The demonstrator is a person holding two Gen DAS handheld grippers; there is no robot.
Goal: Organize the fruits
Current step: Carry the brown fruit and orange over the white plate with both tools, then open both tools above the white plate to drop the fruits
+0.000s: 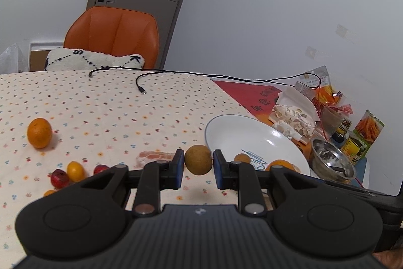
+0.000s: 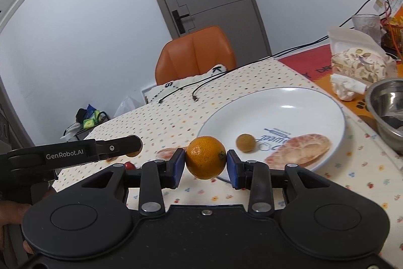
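Two grippers: left gripper (image 1: 198,165) pinches a round, matte tan fruit (image 1: 198,160); right gripper (image 2: 205,165) clamps a dimpled, glossy orange (image 2: 205,157).

Your left gripper (image 1: 198,165) and right gripper (image 2: 205,161) look alike: matte black bodies, two round caps behind, silver screws at the linkage pivots, blue pads (image 2: 178,164) on the fingers. Seen from the right wrist, your left gripper's side reads "GenRobot.AI" in white.
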